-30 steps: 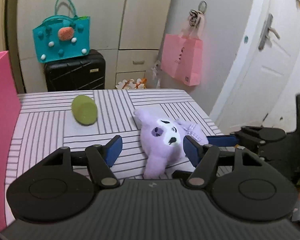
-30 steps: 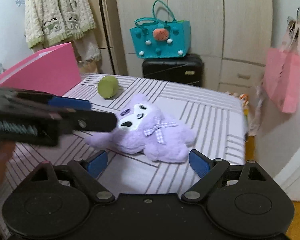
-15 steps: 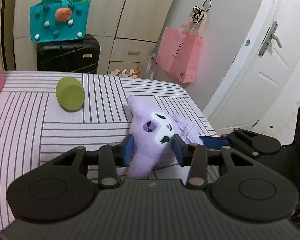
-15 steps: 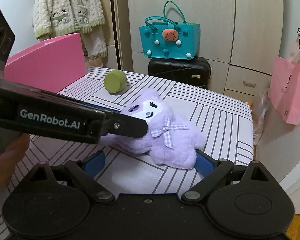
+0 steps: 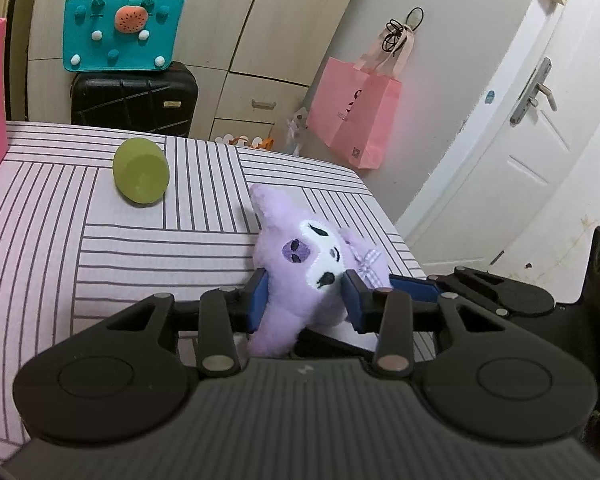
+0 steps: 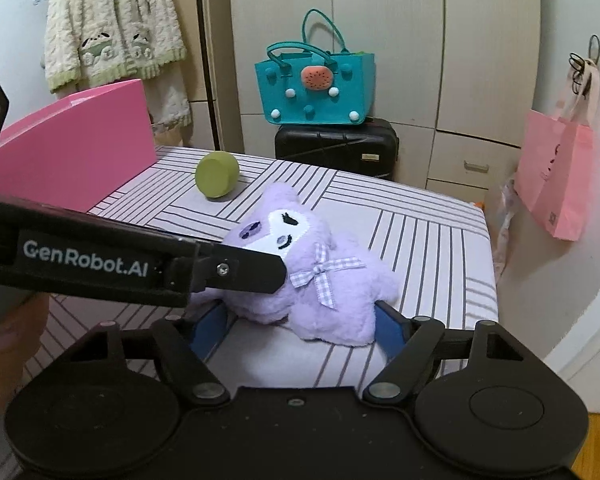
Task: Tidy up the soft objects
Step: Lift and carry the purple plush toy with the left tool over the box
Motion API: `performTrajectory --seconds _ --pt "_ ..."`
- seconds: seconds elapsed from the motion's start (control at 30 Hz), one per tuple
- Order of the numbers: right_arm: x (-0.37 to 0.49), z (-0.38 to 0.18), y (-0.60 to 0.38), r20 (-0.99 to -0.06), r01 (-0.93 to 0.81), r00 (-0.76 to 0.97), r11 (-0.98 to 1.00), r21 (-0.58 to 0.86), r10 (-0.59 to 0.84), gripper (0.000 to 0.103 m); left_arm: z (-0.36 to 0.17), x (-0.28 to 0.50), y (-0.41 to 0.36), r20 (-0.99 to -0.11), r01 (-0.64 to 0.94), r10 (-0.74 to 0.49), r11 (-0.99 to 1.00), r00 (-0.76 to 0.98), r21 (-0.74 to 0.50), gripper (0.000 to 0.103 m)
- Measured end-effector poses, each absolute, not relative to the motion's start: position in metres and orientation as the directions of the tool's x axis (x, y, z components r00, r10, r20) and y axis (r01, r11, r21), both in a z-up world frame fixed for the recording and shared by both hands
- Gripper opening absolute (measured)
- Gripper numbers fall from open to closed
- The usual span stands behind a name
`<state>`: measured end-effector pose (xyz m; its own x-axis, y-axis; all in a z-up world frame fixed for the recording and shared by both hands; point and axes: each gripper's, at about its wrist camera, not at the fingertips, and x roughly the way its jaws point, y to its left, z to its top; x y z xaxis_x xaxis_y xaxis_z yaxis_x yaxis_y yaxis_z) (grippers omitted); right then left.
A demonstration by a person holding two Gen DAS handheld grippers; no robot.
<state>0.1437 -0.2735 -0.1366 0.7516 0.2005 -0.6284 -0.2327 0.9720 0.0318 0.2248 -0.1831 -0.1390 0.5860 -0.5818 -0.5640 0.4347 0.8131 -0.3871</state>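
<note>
From the left wrist, the left gripper (image 5: 304, 300) has its blue pads pressed into the head of the purple plush toy (image 5: 312, 264), clamped on it after closing in; the toy lies on the striped bedspread (image 5: 100, 248), a green foam cylinder (image 5: 141, 176) well behind it. From the right wrist, the right gripper (image 6: 298, 326) has just been narrowing, its pads flanking the toy's body, the right one touching; I cannot tell whether they grip. A pink box (image 6: 76, 148) stands at the left.

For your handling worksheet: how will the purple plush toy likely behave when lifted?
The purple plush toy probably squashes, since the left tool already dents its fluffy head. Its limbs look floppy and may dangle. It seems light and unlikely to roll.
</note>
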Motion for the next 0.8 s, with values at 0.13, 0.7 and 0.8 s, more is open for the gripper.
performTrajectory --seconds 0.13,0.7,0.8 --pt "0.135 -0.133 -0.267 -0.643 -0.202 0.742 0.978 0.053 0.188 0.083 -0.133 0.217 -0.18 -0.573 0.46 -0.587 0.808 0.572 -0.368 0.039" --pt "0.077 -0.113 -0.227 -0.667 -0.229 0.723 0.973 0.014 0.179 0.088 -0.116 0.173 -0.156 -0.672 0.513 -0.57 0.798 0.473 -0.316 0.041" --pt "0.069 -0.106 -0.222 -0.663 -0.24 0.725 0.971 0.011 0.187 0.088 -0.113 0.166 -0.145 -0.662 0.512 -0.593 0.785 0.459 -0.349 0.041"
